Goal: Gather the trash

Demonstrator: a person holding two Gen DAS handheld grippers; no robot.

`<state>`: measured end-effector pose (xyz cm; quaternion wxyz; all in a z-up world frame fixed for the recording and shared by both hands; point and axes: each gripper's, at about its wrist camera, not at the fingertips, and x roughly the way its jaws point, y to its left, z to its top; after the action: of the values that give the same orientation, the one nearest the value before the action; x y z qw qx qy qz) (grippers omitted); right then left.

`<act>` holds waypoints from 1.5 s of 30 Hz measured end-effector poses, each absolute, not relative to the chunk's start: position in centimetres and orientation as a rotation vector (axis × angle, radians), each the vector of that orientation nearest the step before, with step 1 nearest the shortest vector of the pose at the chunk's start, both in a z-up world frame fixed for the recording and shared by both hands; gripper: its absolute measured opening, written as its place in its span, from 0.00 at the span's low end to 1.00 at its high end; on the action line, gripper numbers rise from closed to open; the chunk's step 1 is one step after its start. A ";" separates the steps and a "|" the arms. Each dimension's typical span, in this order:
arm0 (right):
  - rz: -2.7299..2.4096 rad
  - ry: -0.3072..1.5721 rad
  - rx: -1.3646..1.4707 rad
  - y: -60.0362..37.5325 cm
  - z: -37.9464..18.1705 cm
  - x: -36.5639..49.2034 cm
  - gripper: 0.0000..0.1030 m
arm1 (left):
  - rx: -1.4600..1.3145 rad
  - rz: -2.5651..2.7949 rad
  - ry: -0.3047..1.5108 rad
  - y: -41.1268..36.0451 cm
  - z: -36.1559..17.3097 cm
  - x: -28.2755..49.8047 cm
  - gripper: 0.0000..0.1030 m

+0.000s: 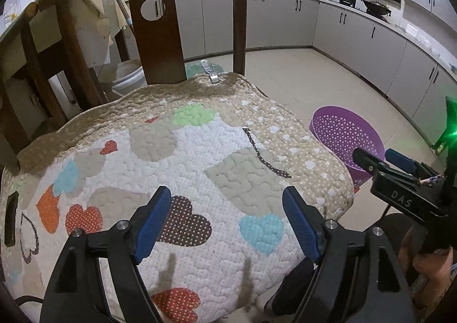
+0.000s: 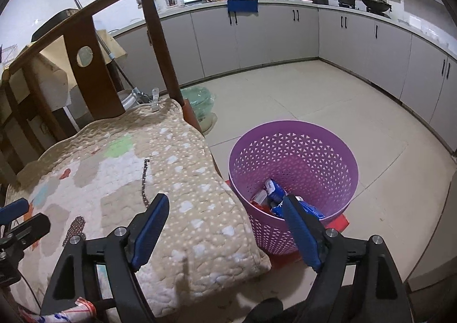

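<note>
- Two grippers hang over a wooden chair whose seat is covered by a quilted cushion printed with hearts.
- The left gripper is released, its blue pads spread wide over the cushion with nothing between them; its own arms cut off the cushion's near edge.
- The right gripper is likewise released and empty, one finger over the cushion's corner, the other in front of the rim of the purple basket.
- The trash lies in the bottom of that basket: blue-and-white wrappers and something red, partly hidden behind the right gripper's finger; the printing is too small to read.
- The basket stands on the tiled floor just beside the chair, on something red and flat that shows only at its edges.
- In the left wrist view the basket's inside bottom is hidden by the cushion and by the right gripper in front of it.
- A small clear clip-like thing sits at the cushion's back edge; what it is cannot be made out.
- Behind the chair, a white bucket and a greenish plastic bag are mostly blocked by the chair's back.
</note>
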<state>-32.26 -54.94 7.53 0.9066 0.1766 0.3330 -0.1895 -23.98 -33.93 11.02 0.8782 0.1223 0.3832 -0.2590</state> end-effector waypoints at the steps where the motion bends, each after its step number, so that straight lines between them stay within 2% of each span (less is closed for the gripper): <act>1: -0.390 0.690 0.367 -54.8 7.6 -32.5 0.83 | 0.254 -0.538 0.794 -33.8 11.1 -24.1 0.77; 20: -0.379 0.679 0.302 -51.5 9.6 -33.5 0.85 | 0.255 -0.542 0.840 -33.5 10.9 -24.8 0.78; 45: -0.447 0.712 0.362 -53.7 8.0 -34.9 0.85 | 0.293 -0.558 0.887 -34.5 9.7 -25.1 0.78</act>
<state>-34.94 -53.71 8.01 0.8971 0.1746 0.3439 -0.2156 -25.12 -34.52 9.70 0.8555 0.1394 0.4220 -0.2656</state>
